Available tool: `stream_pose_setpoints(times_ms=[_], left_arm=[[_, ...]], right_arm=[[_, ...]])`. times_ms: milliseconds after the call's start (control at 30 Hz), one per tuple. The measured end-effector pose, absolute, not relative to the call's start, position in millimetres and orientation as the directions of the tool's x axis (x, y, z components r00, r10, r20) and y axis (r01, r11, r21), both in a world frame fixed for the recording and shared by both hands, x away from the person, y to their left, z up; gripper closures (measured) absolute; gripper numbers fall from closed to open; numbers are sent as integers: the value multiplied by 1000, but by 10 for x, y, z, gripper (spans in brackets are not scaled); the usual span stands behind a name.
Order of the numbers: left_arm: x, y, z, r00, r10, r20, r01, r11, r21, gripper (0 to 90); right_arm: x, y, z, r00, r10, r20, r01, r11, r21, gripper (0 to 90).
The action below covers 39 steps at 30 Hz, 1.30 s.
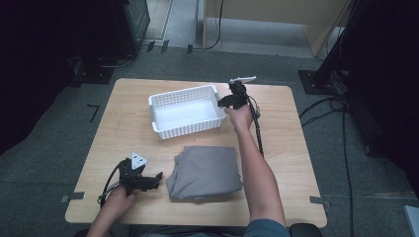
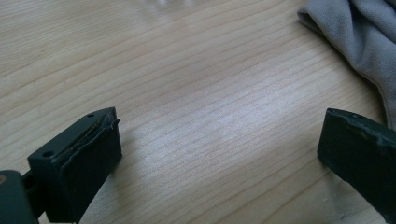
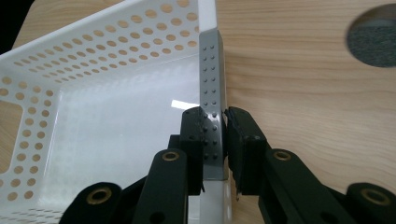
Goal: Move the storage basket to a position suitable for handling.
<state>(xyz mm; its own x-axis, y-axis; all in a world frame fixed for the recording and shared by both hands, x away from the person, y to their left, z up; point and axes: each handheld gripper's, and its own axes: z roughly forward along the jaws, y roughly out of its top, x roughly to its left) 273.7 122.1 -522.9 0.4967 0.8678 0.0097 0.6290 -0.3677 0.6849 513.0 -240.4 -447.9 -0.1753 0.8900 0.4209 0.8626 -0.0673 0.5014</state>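
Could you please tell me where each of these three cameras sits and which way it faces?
High view: above the person's side, looking forward and down on the light wooden table; both forearms show.
Left gripper view: on the left gripper, facing bare tabletop and the folded grey cloth; open jaws show.
Right gripper view: on the right gripper, clamped on the white perforated plastic basket wall.
High and right gripper views share the basket.

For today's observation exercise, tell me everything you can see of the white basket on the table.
The white basket is a shallow rectangular tray of what looks like plastic, its walls perforated with rows of round holes and a cut-out handle slot in one end. It stands upright and empty on the wooden table, slightly askew, beyond the folded grey cloth. The right gripper is clamped on its right end wall, one jaw inside and one outside.
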Motion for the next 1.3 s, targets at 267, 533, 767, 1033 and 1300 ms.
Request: stream_pose_setpoints(times_ms=[267, 533, 767, 1033, 1300], left_arm=[[2737, 1221, -5229, 497, 868, 10, 629, -368, 684, 0], [2737, 1221, -5229, 497, 868, 10, 629, -368, 685, 0], [2738, 1221, -5229, 497, 867, 10, 629, -368, 685, 0], [2737, 1221, -5229, 497, 867, 10, 629, -368, 685, 0], [2737, 1221, -5230, 497, 868, 10, 628, -368, 685, 0]], right_arm=[[4903, -2795, -4508, -117, 886, 450, 859, -137, 493, 768], [4705, -3021, -4539, -100, 875, 473, 850, -172, 497, 751], [4533, -3097, -4339, -162, 845, 509, 816, -175, 550, 705], [4292, -2847, -4257, -286, 799, 528, 821, -80, 565, 809], [4155, -2308, -4483, -391, 733, 556, 839, 34, 544, 855]])
